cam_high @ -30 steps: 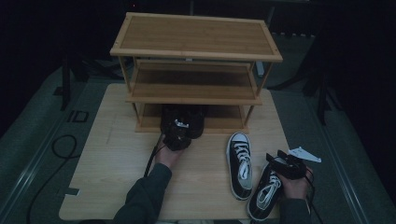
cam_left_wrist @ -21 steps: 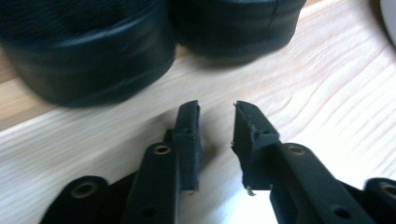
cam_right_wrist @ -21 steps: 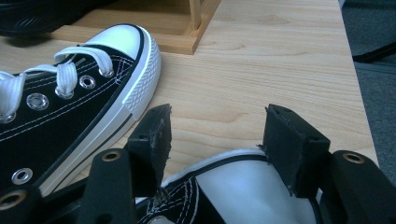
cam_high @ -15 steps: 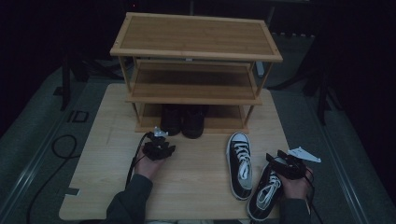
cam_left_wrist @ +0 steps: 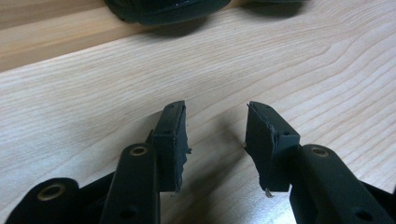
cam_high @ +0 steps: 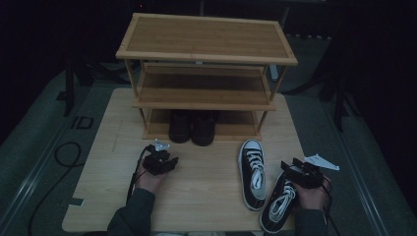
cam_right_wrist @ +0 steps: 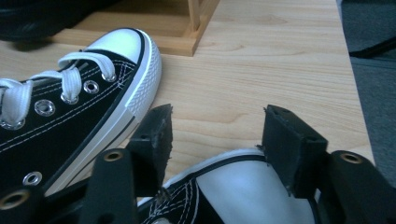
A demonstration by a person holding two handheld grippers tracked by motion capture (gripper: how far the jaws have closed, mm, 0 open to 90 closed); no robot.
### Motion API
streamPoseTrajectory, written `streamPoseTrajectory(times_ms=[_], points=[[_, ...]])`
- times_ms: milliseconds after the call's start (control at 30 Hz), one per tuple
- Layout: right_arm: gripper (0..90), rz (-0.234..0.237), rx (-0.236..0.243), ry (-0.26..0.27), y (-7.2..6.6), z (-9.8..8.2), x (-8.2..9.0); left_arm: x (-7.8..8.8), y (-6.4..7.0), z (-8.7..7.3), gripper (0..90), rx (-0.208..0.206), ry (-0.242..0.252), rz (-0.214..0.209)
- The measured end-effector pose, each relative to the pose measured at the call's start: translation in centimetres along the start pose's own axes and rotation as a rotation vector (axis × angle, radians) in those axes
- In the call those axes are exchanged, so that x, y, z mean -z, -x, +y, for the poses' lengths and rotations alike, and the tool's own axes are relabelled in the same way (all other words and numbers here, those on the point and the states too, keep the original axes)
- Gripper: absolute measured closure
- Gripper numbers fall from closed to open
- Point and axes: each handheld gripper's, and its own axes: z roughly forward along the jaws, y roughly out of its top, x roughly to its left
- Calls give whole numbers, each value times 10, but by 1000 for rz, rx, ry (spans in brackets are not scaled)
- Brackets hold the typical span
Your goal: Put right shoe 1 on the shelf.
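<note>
A pair of black shoes stands on the bottom shelf of the wooden rack. My left gripper hovers over the table a short way in front of them. Its jaws have just been opening and are open and empty, with a black shoe's edge beyond them. Two black-and-white sneakers lie at the right. One sneaker points at the rack. My right gripper straddles the other sneaker's white toe cap. Its jaws have just been closing a little and are open.
The rack's middle and top shelves are bare. Bare wooden table lies between my two hands. The table's right edge is close to the right gripper, with dark floor beyond. A black cable loops on the floor at the left.
My left gripper has drawn back from the black shoes toward the person and to the left, with its jaws now apart. The shoes stay on the bottom shelf. The right hand has kept still.
</note>
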Motion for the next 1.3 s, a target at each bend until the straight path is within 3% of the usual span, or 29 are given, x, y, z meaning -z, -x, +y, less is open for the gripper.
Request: streamPoseTrajectory(times_ms=[167,300,467,800,1033,1300], points=[[492,-3,16,8,-6,7,7,0,1,-1,561,-13,3,2],[531,4,28,-27,-11,13,9,-1,3,-1,545,-29,5,9],[542,56,7,-51,-17,16,13,-2,4,-1,535,-33,10,15],[735,106,2,-147,-39,30,26,-2,5,-2,521,-30,17,17],[673,158,54,-194,-63,38,28,-2,6,-3,512,-33,23,20],[610,185,115,-230,-90,43,29,-3,7,-3,505,-45,23,25]])
